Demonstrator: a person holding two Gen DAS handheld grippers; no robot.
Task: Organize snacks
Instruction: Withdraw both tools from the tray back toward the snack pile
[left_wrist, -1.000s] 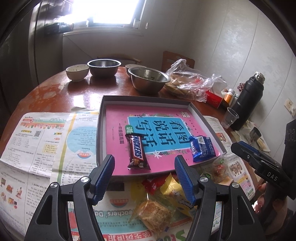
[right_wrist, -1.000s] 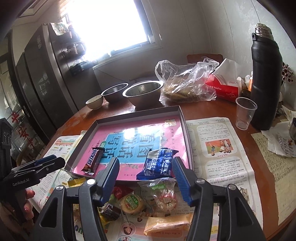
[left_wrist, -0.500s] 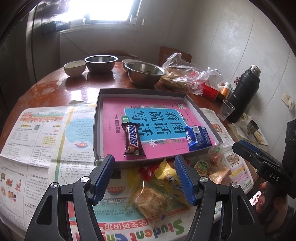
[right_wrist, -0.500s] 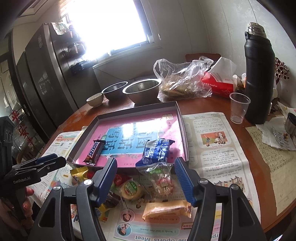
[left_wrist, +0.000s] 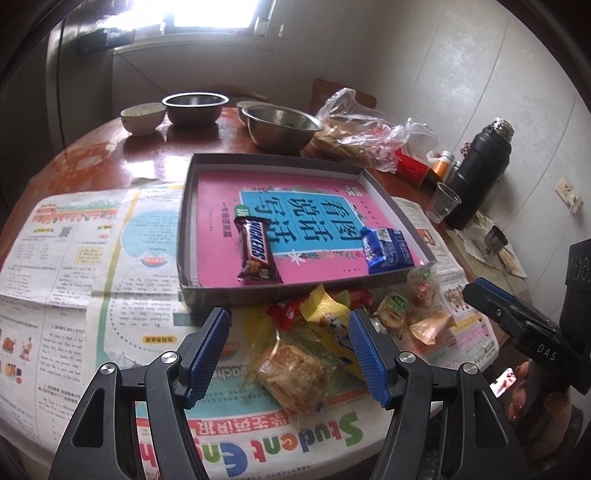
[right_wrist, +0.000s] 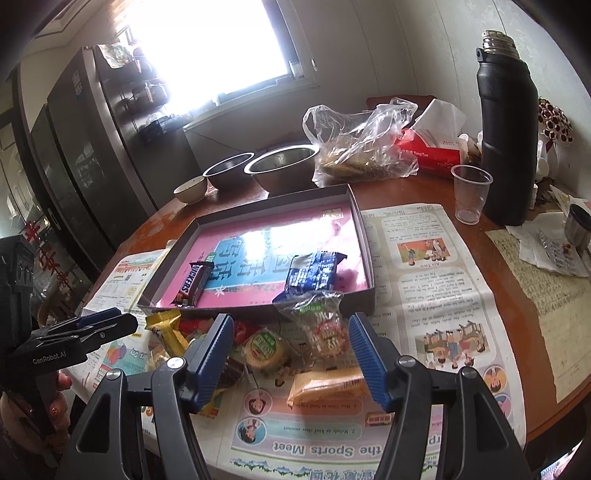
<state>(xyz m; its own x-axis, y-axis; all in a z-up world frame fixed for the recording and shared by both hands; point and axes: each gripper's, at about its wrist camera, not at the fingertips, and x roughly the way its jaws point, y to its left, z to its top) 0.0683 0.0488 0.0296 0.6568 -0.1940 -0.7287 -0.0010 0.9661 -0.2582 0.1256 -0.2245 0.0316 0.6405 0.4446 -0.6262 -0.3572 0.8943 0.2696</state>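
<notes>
A grey tray (left_wrist: 186, 236) lined with a pink book cover holds a Snickers bar (left_wrist: 256, 251) and a blue packet (left_wrist: 386, 251). Loose snacks lie on newspaper in front of it: a brown cake in clear wrap (left_wrist: 295, 373), a yellow packet (left_wrist: 328, 321), a green round cookie (right_wrist: 266, 349), a clear candy bag (right_wrist: 325, 328) and an orange packet (right_wrist: 328, 386). My left gripper (left_wrist: 288, 321) hangs open above the cake. My right gripper (right_wrist: 290, 325) hangs open over the cookie and candy bag. Neither holds anything.
Two steel bowls (left_wrist: 282, 125), a small ceramic bowl (left_wrist: 142, 118) and a plastic bag of food (right_wrist: 364, 147) stand behind the tray. A black thermos (right_wrist: 506, 140), a clear cup (right_wrist: 471, 192) and a red tissue box (right_wrist: 432, 155) stand at the right. Newspaper (left_wrist: 74, 258) covers the near table.
Both views have drawn back from the tray toward the near table edge, so more of the loose snack pile now shows between the fingers. The tray's contents have not moved.
</notes>
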